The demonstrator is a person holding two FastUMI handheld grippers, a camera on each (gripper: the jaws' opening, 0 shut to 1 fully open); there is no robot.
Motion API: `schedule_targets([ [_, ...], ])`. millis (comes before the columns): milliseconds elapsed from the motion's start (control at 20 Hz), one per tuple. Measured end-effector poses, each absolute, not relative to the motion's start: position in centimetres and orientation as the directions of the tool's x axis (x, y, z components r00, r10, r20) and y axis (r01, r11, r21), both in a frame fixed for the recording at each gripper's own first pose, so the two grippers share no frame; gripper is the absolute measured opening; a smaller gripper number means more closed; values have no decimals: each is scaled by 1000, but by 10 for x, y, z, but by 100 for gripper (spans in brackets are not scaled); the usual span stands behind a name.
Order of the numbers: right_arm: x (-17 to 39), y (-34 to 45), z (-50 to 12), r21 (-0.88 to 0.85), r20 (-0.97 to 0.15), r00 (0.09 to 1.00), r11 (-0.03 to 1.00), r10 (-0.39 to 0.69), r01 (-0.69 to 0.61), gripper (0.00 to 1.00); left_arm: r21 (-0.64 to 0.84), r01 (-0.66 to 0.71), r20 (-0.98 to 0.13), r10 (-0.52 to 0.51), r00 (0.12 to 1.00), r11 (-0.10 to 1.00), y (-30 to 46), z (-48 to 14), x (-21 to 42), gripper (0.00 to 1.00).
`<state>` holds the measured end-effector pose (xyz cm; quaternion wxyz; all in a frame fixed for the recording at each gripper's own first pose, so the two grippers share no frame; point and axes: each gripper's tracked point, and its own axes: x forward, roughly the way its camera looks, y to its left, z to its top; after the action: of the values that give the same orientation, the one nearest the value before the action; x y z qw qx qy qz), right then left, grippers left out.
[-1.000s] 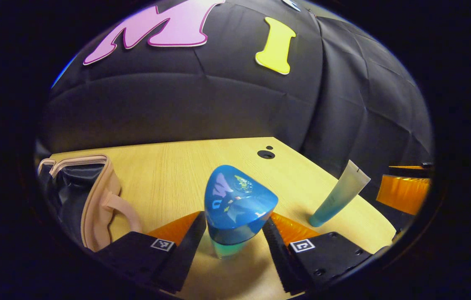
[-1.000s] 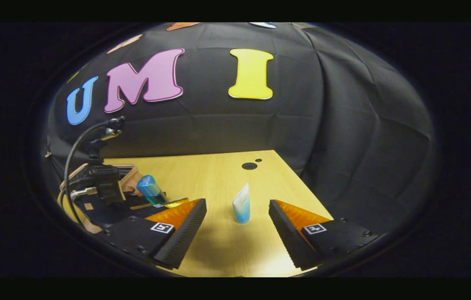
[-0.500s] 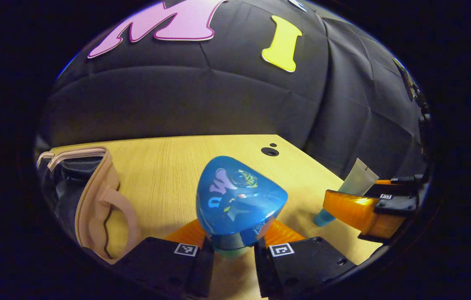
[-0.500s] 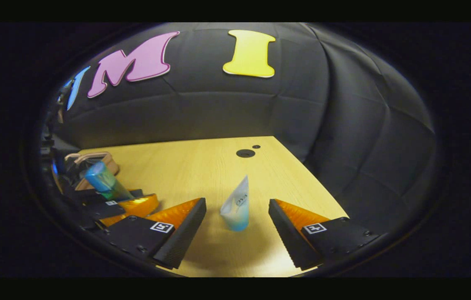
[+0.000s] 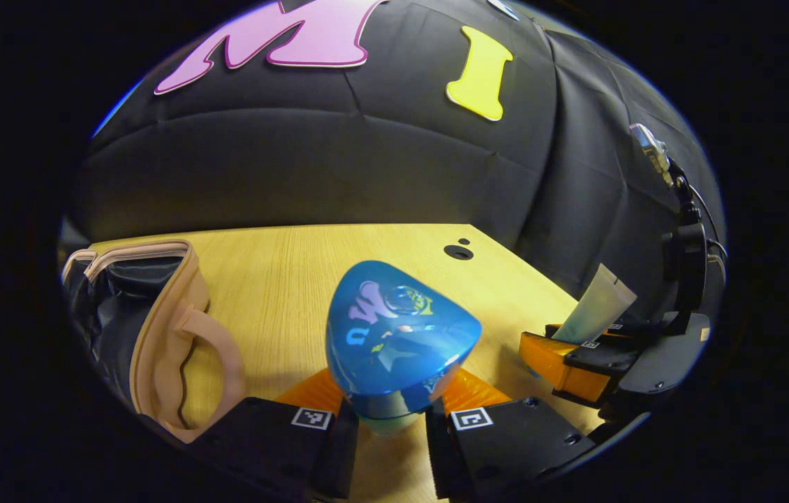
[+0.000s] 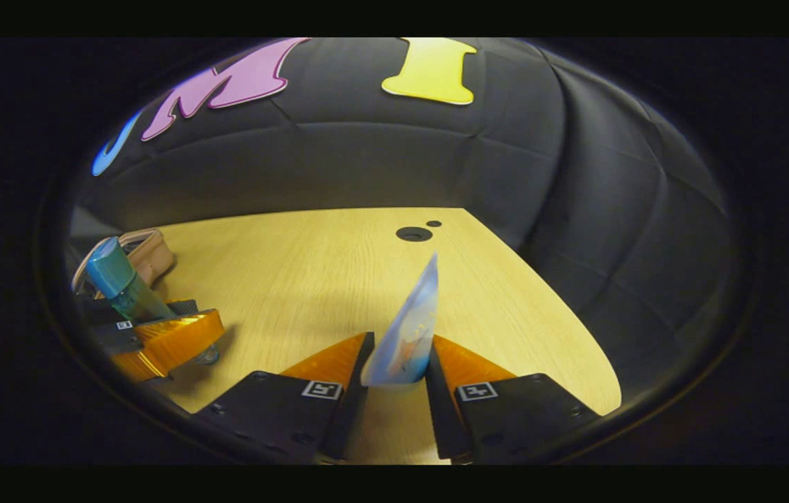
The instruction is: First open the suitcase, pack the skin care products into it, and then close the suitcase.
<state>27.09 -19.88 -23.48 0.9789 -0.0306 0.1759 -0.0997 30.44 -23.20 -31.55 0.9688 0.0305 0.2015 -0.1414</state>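
In the left gripper view, the left gripper point(image 5: 389, 423) is clenched on the blue-capped bottle point(image 5: 398, 335), which stands on the tabletop point(image 5: 297, 279). The open suitcase point(image 5: 157, 328) is seen at 9 o'clock of the bottle. In the right gripper view, the right gripper point(image 6: 394, 402) is clenched on the tube point(image 6: 408, 332), held upright at the tabletop's 3 o'clock side.
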Motion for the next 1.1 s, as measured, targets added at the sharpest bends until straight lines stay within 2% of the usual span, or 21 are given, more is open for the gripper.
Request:
schedule_targets([
  [100,271,-196,-235,-81,-345,920,982,-187,169,40,-1,279,-397,-257,881,960,-231,-315,305,48],
  [400,255,-181,-204,-99,-273,949,986,-157,135,40,-37,250,-383,-245,890,967,-218,-303,295,46],
  [450,251,-175,-195,-88,-256,955,988,-148,129,39,-27,254,-364,-247,898,967,-217,-292,292,50],
  [500,248,-168,-188,-83,-243,960,989,-137,120,34,-22,264,-341,-255,905,964,-217,-280,289,46],
  [550,243,-160,-180,-83,-232,965,991,-124,107,39,-20,270,-323,-261,909,963,-215,-264,283,46],
  [700,228,-127,-155,-76,-194,978,996,-70,56,39,-34,248,-295,-247,923,968,-192,-217,267,46],
  [950,211,-42,-127,-41,-151,987,997,61,-68,39,7,98,-310,-91,946,995,-89,-174,246,46],
  [1100,206,12,-114,-17,-132,978,986,164,-168,39,34,-26,-396,37,918,999,-7,-194,241,46],
])
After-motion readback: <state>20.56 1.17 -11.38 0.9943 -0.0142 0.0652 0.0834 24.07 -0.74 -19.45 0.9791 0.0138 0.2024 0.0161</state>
